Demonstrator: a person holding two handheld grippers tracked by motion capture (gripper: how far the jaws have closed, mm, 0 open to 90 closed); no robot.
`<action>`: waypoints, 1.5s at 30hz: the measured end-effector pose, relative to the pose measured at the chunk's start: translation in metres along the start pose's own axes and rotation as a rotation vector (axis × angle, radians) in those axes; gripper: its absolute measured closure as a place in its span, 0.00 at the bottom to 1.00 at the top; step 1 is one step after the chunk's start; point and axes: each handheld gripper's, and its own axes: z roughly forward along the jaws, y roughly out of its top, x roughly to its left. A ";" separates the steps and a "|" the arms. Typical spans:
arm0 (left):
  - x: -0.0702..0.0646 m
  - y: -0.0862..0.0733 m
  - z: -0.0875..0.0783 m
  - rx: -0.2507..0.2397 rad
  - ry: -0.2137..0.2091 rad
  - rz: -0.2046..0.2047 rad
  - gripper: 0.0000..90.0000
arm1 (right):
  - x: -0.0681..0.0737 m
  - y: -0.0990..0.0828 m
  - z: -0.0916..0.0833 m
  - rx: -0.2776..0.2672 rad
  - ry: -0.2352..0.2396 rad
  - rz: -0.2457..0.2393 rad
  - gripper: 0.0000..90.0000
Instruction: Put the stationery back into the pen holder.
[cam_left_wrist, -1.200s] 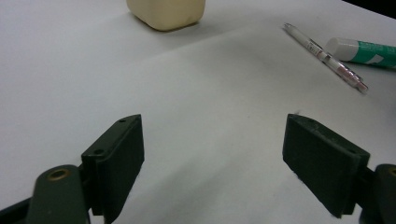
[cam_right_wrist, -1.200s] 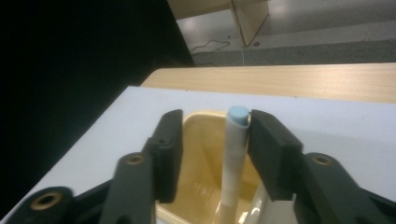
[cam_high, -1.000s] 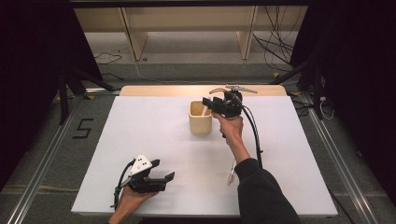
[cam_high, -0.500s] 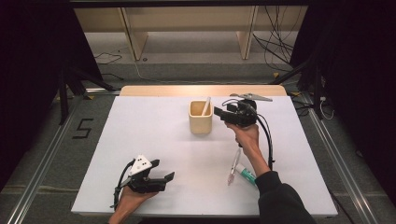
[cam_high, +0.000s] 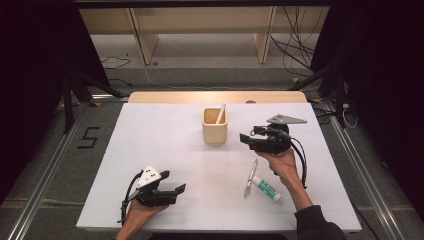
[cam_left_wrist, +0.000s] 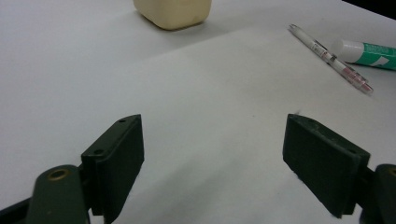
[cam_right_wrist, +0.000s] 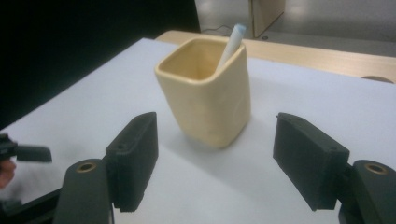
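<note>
Jaws of the right gripper (cam_high: 245, 138) stand apart in the high view and have just been opening, with nothing between them; it hovers just right of the cream square cup (cam_high: 215, 126), which stands on the white table (cam_high: 150, 135) with a white pen (cam_high: 220, 113) leaning inside. A clear pen (cam_high: 250, 176) and a glue stick (cam_high: 266, 188) lie side by side near the right hand. The left gripper (cam_high: 177, 190) sits well apart at the table's near edge.

Left gripper view: jaws spread wide over bare table, empty; the cup (cam_left_wrist: 173, 11), clear pen (cam_left_wrist: 330, 58) and glue stick (cam_left_wrist: 366, 48) lie farther off.

Right gripper view: both jaws wide, the cup (cam_right_wrist: 205, 100) beyond them, untouched, the white pen (cam_right_wrist: 232, 42) in its far corner.
</note>
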 end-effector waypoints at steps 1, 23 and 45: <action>0.000 0.000 0.000 -0.003 0.000 0.000 0.23 | 0.001 -0.002 -0.002 0.014 0.000 -0.010 0.34; -0.001 0.000 -0.001 -0.007 -0.002 0.008 0.23 | 0.006 -0.053 -0.039 0.195 -0.019 -0.086 0.33; -0.001 0.000 -0.001 -0.014 -0.009 0.006 0.22 | 0.014 -0.069 -0.029 0.445 -0.029 -0.155 0.26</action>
